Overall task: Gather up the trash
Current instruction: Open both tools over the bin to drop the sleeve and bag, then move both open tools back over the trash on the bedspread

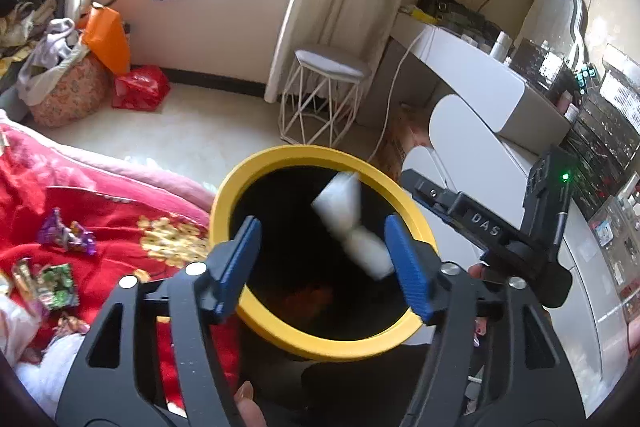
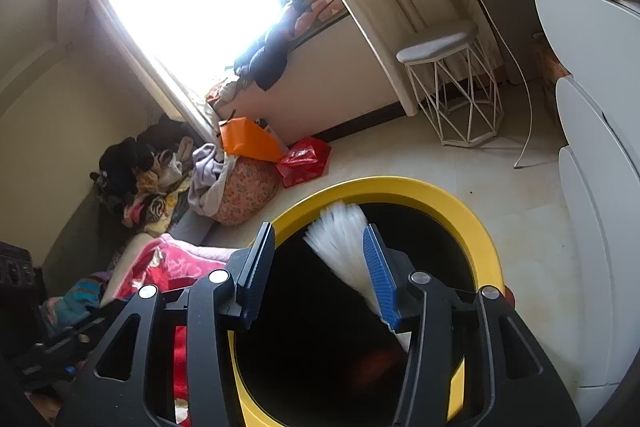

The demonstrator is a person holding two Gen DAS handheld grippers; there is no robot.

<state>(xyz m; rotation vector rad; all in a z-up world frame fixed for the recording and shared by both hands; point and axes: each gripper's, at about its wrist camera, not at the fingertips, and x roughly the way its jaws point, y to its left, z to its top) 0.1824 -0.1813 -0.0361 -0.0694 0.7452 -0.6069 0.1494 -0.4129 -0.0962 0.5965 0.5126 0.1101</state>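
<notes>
A yellow-rimmed bin point(image 1: 280, 157) with a dark inside stands beside the bed; it also shows in the right wrist view point(image 2: 400, 187). My left gripper point(image 1: 322, 263) is open over the bin mouth. A blurred white wrapper point(image 1: 352, 223) is in the air between the fingers, over the bin. My right gripper point(image 2: 320, 271) is open over the same bin, with the white wrapper point(image 2: 340, 239) blurred against its right finger. Several candy wrappers point(image 1: 66, 237) lie on the red blanket point(image 1: 120, 211) to the left.
A white wire stool point(image 1: 324, 95) stands on the pale floor beyond the bin. A white dresser point(image 1: 480, 99) with bottles is at the right. Bags and clothes point(image 1: 72, 67) are piled at the far left under the window. The right gripper's body point(image 1: 520, 227) shows beside the bin.
</notes>
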